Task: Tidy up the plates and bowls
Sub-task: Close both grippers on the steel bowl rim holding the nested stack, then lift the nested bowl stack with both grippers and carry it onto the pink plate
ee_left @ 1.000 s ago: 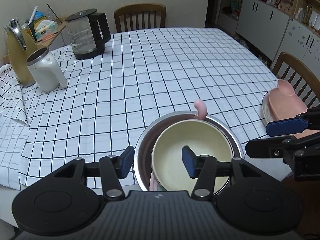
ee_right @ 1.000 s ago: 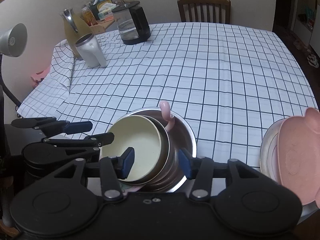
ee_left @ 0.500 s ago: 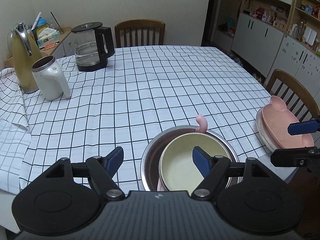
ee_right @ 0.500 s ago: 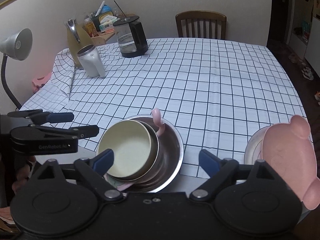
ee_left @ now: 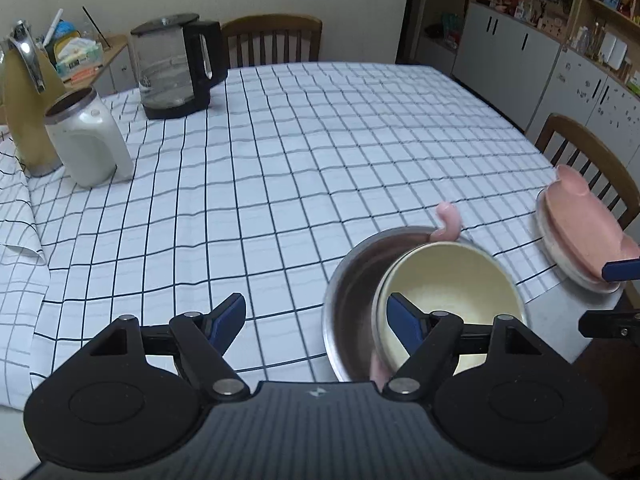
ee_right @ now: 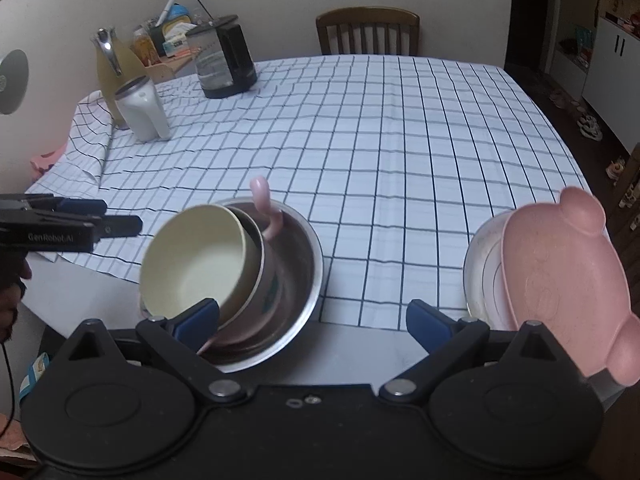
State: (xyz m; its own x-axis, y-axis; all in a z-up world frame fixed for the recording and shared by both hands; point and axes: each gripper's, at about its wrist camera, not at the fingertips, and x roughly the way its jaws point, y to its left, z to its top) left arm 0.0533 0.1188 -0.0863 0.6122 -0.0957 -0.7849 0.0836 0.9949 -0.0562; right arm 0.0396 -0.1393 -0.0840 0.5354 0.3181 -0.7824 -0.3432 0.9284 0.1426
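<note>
A cream bowl (ee_left: 452, 284) (ee_right: 196, 256) sits tilted in a stack nested in a steel bowl (ee_left: 352, 280) (ee_right: 300, 256) at the table's near edge. A pink curled handle (ee_right: 266, 208) sticks up behind it. A pink bear-shaped plate (ee_right: 560, 276) (ee_left: 588, 220) lies on a pale plate (ee_right: 484, 264) at the right. My left gripper (ee_left: 316, 320) is open and empty, its right finger in front of the cream bowl. My right gripper (ee_right: 312, 320) is open and empty, in front of the stack.
On the checked tablecloth (ee_left: 300, 160) at the far left stand a glass kettle (ee_left: 176, 68), a white jug (ee_left: 86, 140) and a yellow pitcher (ee_left: 24, 100). Wooden chairs (ee_left: 272, 38) stand at the far side and the right. Cabinets (ee_left: 540, 60) line the right wall.
Both grippers opened wide and pulled back and up from the stacked bowls. The cream bowl stays tilted in the steel bowl.
</note>
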